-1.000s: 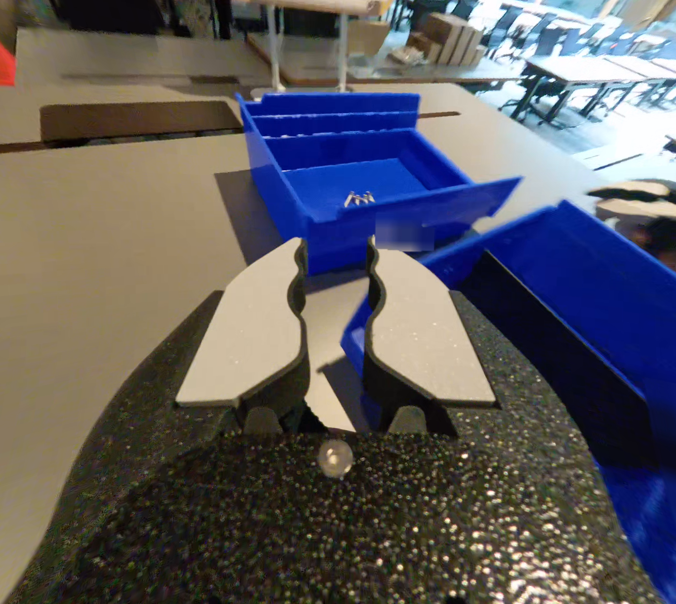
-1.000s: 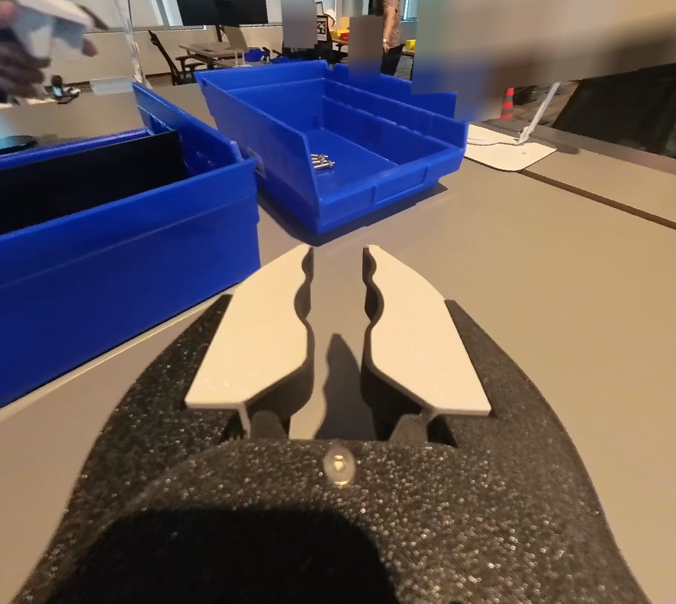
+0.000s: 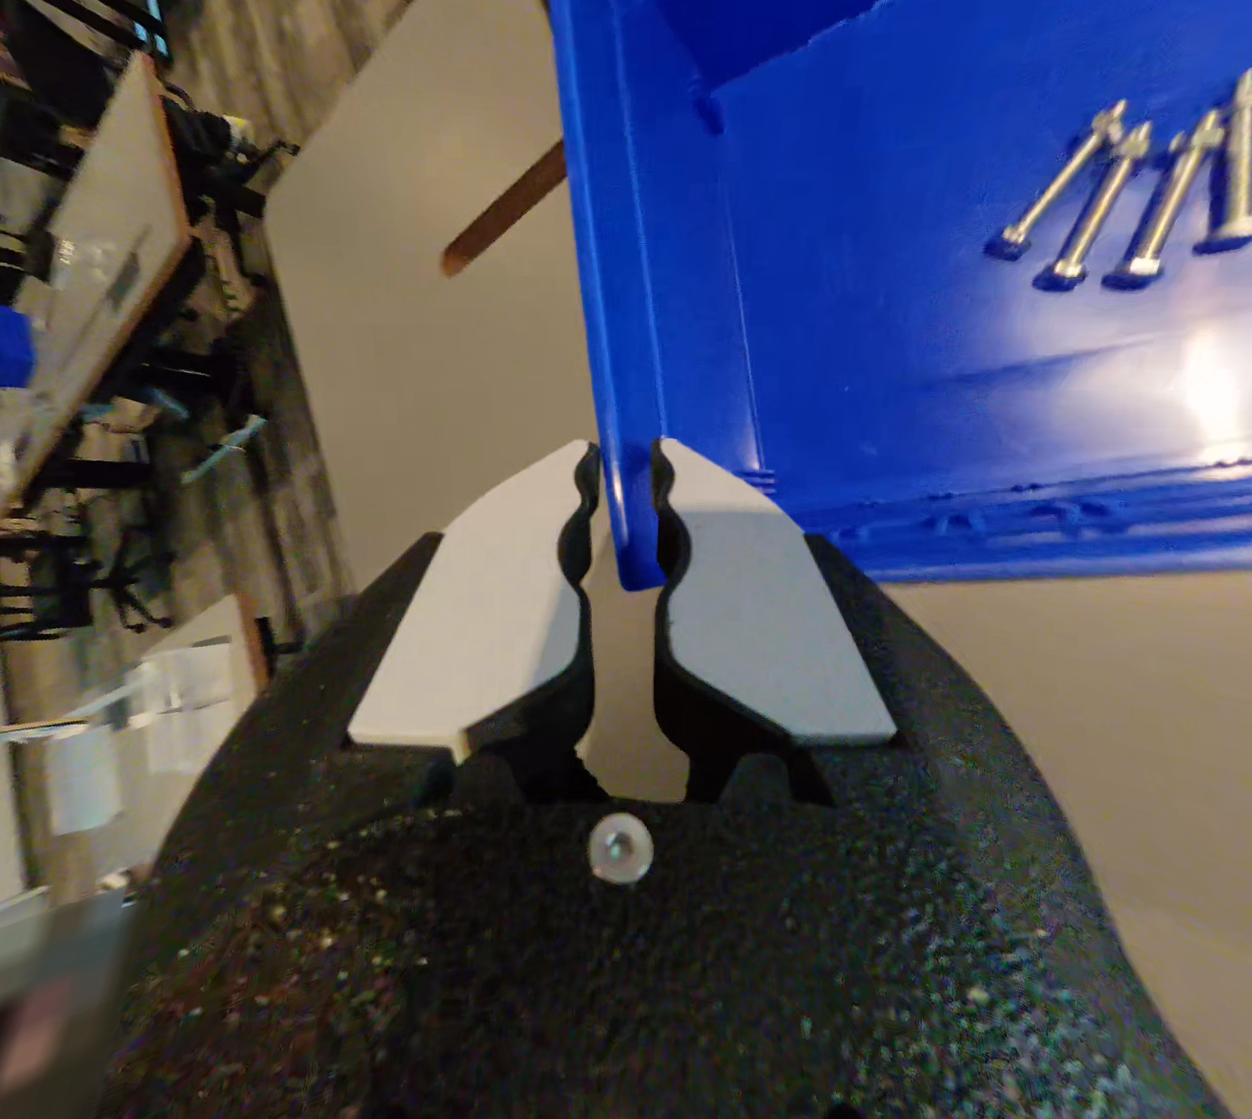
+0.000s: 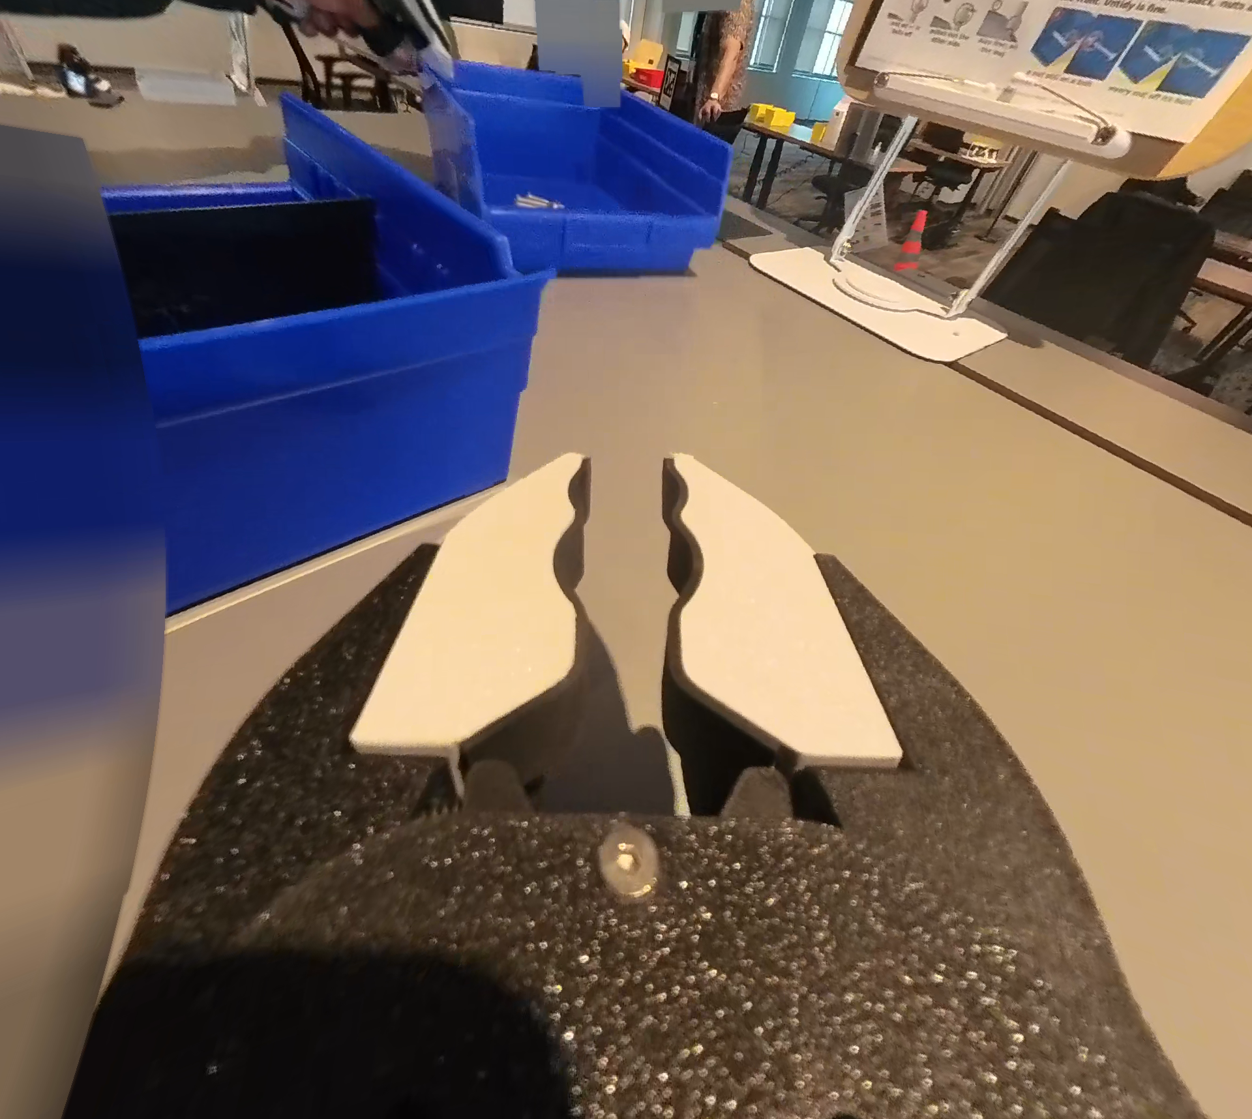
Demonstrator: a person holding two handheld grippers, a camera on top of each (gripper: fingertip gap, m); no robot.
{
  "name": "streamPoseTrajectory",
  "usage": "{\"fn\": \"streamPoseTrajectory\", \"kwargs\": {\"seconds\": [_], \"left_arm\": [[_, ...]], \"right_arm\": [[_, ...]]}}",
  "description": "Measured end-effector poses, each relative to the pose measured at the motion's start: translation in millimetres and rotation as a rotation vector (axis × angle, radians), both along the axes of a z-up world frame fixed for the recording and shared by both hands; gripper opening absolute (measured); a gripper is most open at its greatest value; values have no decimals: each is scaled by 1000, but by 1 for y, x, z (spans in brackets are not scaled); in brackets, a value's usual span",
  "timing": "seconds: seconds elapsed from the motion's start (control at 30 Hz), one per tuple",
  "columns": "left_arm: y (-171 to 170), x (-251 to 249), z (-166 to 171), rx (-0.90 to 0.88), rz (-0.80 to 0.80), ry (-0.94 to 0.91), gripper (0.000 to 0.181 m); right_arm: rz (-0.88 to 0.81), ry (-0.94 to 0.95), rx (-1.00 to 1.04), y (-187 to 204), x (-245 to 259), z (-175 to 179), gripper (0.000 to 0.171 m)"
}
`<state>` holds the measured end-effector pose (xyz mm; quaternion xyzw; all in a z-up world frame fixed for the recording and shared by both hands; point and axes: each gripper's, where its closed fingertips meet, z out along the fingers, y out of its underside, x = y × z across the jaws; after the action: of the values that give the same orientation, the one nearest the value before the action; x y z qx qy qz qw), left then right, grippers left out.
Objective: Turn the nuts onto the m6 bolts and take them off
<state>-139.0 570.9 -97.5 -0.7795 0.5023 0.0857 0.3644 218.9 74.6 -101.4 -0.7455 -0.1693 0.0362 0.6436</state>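
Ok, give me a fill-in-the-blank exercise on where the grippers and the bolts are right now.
1. The left gripper is closed on the wall of a ___ bin.
2. The bolts lie ___ that bin.
3. The right gripper is ___ and holds nothing.

Missing words: blue; inside; open.

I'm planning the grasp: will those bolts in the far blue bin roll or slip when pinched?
Probably. The bolts look like smooth, shiny round shafts, so likely slippery and apt to roll. They lie close together on the blue bin's glossy floor, so nudging one may shift its neighbours.
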Motion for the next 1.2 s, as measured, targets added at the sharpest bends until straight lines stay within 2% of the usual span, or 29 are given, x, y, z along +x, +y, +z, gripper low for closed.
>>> {"fn": "streamPoseTrajectory", "kwargs": {"seconds": [0.1,0.2,0.27,0.33,0.37,0.43,0.53,0.63,0.77,0.87,0.93,1.1,1.2], "left_arm": [[14,-27,17,83,15,23,19],[1,-29,61,171,90,-187,24],[-41,-2,84,128,52,-394,28],[-104,44,92,35,-97,-514,31],[-134,66,88,8,-187,-500,30],[-178,99,67,-3,-314,-356,34],[-211,129,36,-40,-419,-203,36],[-206,129,13,-57,-404,-79,29],[-202,103,-18,-131,-357,80,12],[-200,77,-32,-127,-311,166,17],[-203,76,-26,-95,-326,105,21],[-190,100,38,133,-370,-107,35],[-179,110,34,74,-366,-86,48]], "right_arm": [[-2,-6,2,0,0,0,20],[-3,-7,-1,0,0,0,20],[-3,-9,-7,1,0,-1,20],[-3,-12,-13,1,-1,-2,20],[-3,-15,-14,1,-1,-2,20],[-4,-20,-14,1,-1,-3,19],[0,-21,-23,2,-2,-4,19],[1,-29,-15,1,-3,-3,19],[-3,-44,-6,0,-3,-3,19],[-1,-51,-9,0,-4,-4,19],[3,-53,-13,1,-5,-4,19],[8,-54,-27,2,-6,-6,19],[11,-58,-29,2,-6,-7,19]]}}
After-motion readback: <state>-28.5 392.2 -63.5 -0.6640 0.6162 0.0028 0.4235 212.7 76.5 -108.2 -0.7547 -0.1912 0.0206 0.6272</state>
